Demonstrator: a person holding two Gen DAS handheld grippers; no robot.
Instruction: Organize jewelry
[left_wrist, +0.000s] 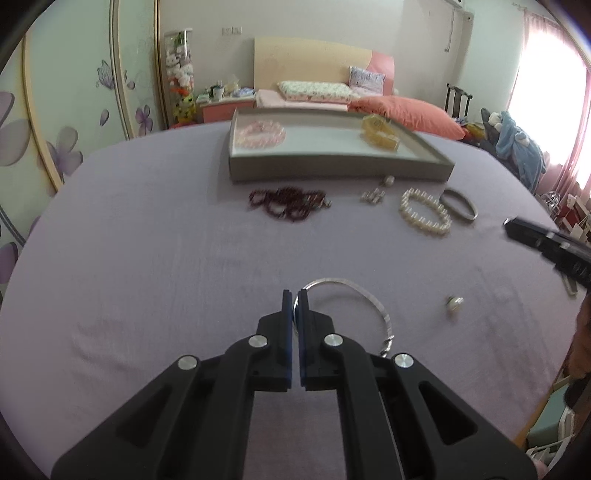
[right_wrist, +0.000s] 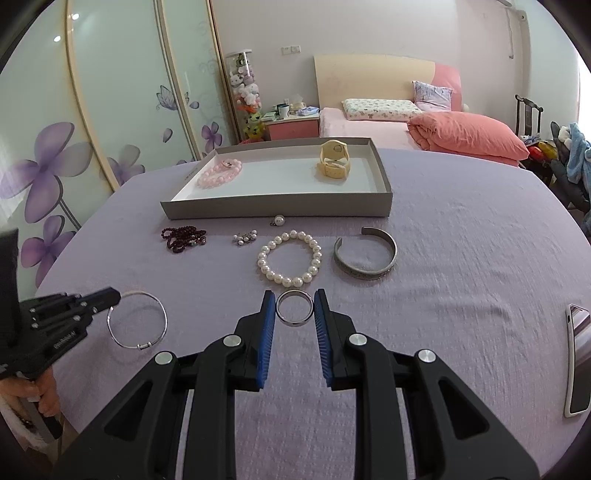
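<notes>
My left gripper (left_wrist: 294, 295) (right_wrist: 115, 295) is shut on the rim of a thin silver bangle (left_wrist: 354, 291) (right_wrist: 137, 320), whose clasp end hangs toward the purple cloth. My right gripper (right_wrist: 294, 297) (left_wrist: 508, 227) stands narrowly open above the cloth. A small silver ring (right_wrist: 294, 313) (left_wrist: 454, 302) lies on the cloth and shows in the gap between its blue pads. A grey tray (right_wrist: 280, 210) (left_wrist: 332, 171) at the back holds a pink bead bracelet (right_wrist: 219, 173) and a yellow watch (right_wrist: 334, 160).
In front of the tray lie dark red beads (right_wrist: 183, 236), a small pearl cluster (right_wrist: 244, 237), a single pearl (right_wrist: 277, 220), a pearl bracelet (right_wrist: 290, 258) and a silver cuff (right_wrist: 365, 254). A phone (right_wrist: 576, 358) lies at the right edge.
</notes>
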